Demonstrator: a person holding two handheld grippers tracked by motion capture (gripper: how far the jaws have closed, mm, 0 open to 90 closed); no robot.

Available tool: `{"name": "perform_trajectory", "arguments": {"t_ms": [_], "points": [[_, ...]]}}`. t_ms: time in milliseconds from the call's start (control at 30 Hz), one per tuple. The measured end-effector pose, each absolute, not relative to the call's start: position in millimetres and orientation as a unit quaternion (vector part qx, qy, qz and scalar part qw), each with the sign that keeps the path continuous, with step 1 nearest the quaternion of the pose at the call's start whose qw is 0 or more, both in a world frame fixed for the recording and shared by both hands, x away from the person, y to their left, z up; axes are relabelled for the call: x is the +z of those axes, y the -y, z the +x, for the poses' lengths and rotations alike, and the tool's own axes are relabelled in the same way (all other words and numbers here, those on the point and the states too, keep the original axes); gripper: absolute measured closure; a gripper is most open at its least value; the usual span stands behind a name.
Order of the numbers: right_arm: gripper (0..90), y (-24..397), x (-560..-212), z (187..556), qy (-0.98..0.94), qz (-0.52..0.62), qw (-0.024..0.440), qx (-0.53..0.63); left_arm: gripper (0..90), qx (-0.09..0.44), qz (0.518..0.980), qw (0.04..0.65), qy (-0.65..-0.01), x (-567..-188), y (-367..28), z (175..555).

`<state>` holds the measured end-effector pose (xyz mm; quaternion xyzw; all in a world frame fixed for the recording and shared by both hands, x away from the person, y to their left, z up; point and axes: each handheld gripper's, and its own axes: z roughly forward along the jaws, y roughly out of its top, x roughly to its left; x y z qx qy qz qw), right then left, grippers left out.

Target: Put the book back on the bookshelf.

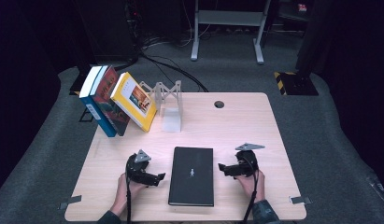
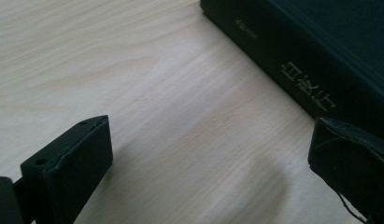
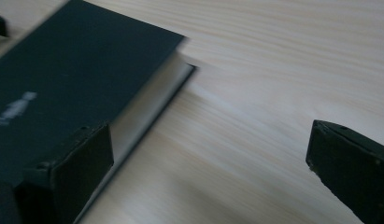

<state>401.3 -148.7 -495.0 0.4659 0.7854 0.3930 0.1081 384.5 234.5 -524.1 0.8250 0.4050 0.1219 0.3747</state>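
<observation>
Two grippers flank one black book that lies flat on the table, near your edge and about midway across. Your left gripper sits just left of the book, its fingers pointing right toward the spine. In the left gripper view those fingers are spread wide with bare wood between them; the spine with pale lettering runs past the far finger, and whether that finger touches it is hard to tell. Your right gripper sits just right of the book, pointing left at the page edge. In the right gripper view its fingers are also spread wide and grasp nothing; one overlaps the book's cover and white page edge, the other stands over bare table.

Three books lean together at the far left corner, a blue one, a red one and a yellow one. Just right of them stands a grey metal bookend. A round hole marks the table's far edge.
</observation>
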Motion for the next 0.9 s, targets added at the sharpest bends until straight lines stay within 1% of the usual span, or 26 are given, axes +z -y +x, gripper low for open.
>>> {"name": "perform_trajectory", "arguments": {"t_ms": [100,233,267,333,500,567,600,633,667,767,833,900], "points": [[1.3,120,-488,397,-0.806,0.435,0.095,0.390,0.0,0.115,0.826,0.377,-0.403,-524,-230,383],[4.0,94,-493,398,-0.830,0.417,0.082,0.360,0.0,0.113,0.830,0.377,-0.395,-526,-223,381],[2.3,92,-495,399,-0.834,0.416,0.086,0.352,0.0,0.116,0.831,0.376,-0.394,-526,-221,380],[2.1,92,-497,400,-0.830,0.423,0.075,0.356,0.0,0.117,0.833,0.373,-0.391,-525,-220,380],[2.2,92,-498,398,-0.825,0.431,0.073,0.358,0.0,0.118,0.829,0.374,-0.400,-524,-219,380],[2.2,93,-499,400,-0.830,0.421,0.081,0.358,0.0,0.122,0.824,0.379,-0.404,-524,-219,381],[2.2,93,-499,400,-0.829,0.422,0.077,0.359,0.0,0.118,0.823,0.380,-0.405,-523,-219,382],[2.2,93,-498,399,-0.828,0.426,0.073,0.357,0.0,0.119,0.813,0.391,-0.414,-523,-217,382],[2.2,94,-499,401,-0.830,0.421,0.075,0.359,0.0,0.119,0.813,0.391,-0.414,-521,-217,384],[2.4,95,-500,401,-0.827,0.428,0.064,0.359,0.0,0.122,0.816,0.385,-0.413,-519,-216,386],[2.5,95,-500,401,-0.828,0.424,0.071,0.361,0.0,0.117,0.817,0.382,-0.415,-519,-216,388],[2.5,94,-499,399,-0.825,0.431,0.067,0.359,0.0,0.119,0.819,0.379,-0.415,-518,-215,388]]}}
